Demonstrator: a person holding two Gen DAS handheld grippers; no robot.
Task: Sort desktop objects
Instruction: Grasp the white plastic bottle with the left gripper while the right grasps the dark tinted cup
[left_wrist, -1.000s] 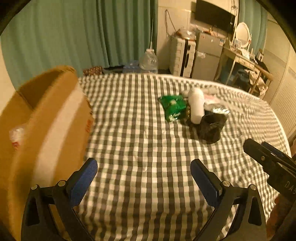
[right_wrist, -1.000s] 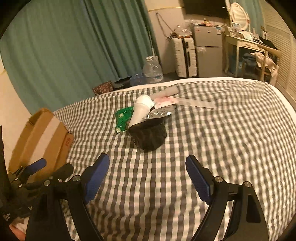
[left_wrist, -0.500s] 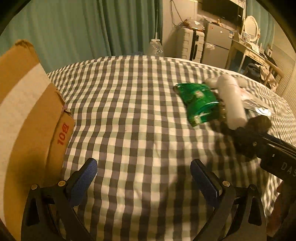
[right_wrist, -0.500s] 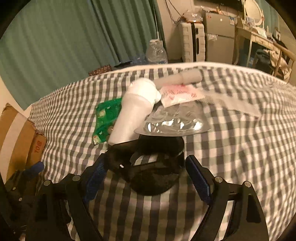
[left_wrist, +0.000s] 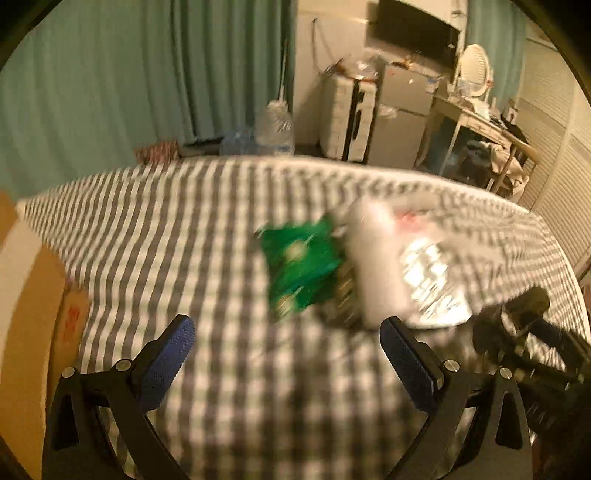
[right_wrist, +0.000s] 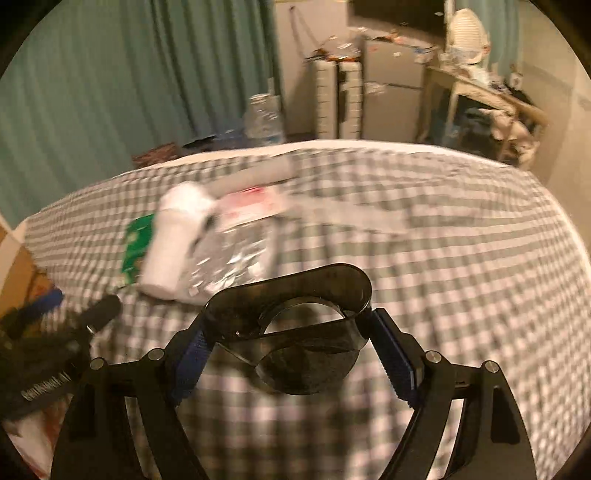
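My right gripper is shut on a dark translucent plastic cup and holds it above the checked cloth. Behind it lies a pile: a white bottle, a green packet, a foil blister pack, a pink-printed sachet and a grey tube. My left gripper is open and empty over the cloth, in front of the green packet and white bottle. The right gripper with the cup shows at the right edge of the left wrist view.
A cardboard box stands at the left edge of the checked surface. Beyond the far edge are green curtains, a large water bottle, white drawers, a small fridge and a cluttered desk. Both views are motion-blurred.
My right gripper closed on the dark cup and lifted it off the cloth. My left gripper swung right toward the pile of objects, staying open.
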